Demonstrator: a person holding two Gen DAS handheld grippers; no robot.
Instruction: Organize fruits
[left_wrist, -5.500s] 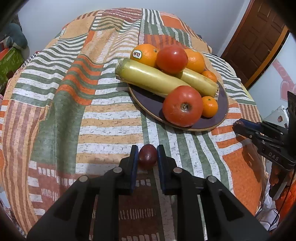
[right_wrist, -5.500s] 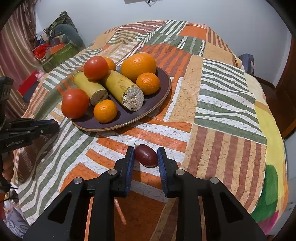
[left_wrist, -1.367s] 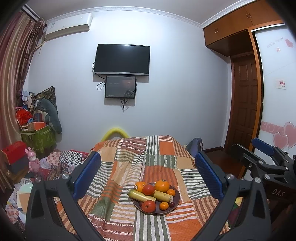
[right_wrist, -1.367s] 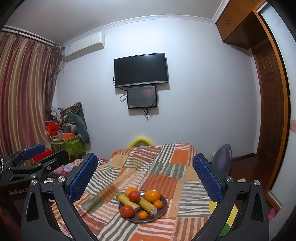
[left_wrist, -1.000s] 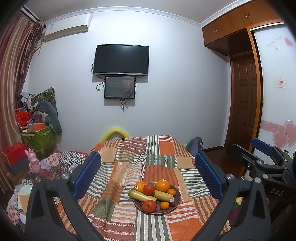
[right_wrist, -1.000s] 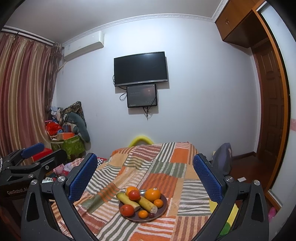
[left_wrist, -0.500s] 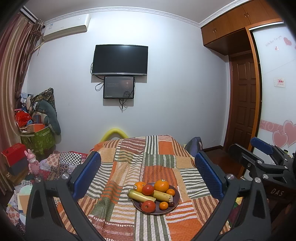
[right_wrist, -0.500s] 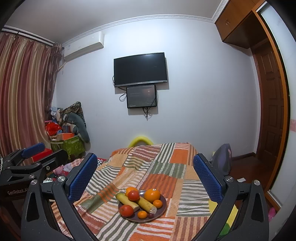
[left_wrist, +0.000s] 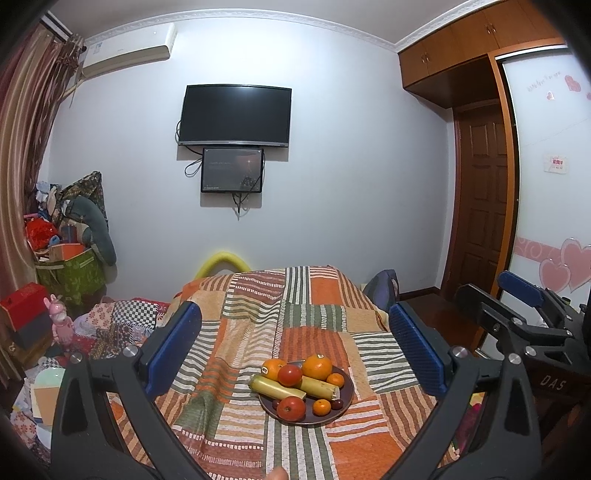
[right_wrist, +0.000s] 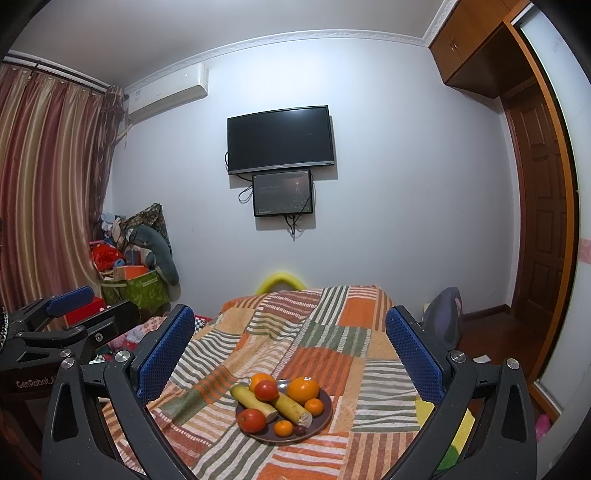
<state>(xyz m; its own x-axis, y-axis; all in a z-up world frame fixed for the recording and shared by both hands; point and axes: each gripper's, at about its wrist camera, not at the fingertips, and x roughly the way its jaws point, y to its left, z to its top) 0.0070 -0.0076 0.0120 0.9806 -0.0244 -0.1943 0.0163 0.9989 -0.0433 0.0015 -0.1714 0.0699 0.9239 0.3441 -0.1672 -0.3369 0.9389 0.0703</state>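
Both grippers, left gripper (left_wrist: 293, 347) and right gripper (right_wrist: 290, 345), hang with fingers spread wide, empty, well back from the bed. All fruit sits on the plate (right_wrist: 321, 424) near the bed's front edge; stacked tomato (right_wrist: 266, 390) may roll if the soft quilt (right_wrist: 332, 332) shifts.

A black television (left_wrist: 235, 115) hangs on the far white wall, a smaller screen (left_wrist: 232, 170) just below it. An air conditioner (right_wrist: 168, 92) sits high left, beside striped curtains (right_wrist: 44, 184). A wooden door (left_wrist: 480, 199) stands right. A patchwork blanket (left_wrist: 314, 321) covers the bed.
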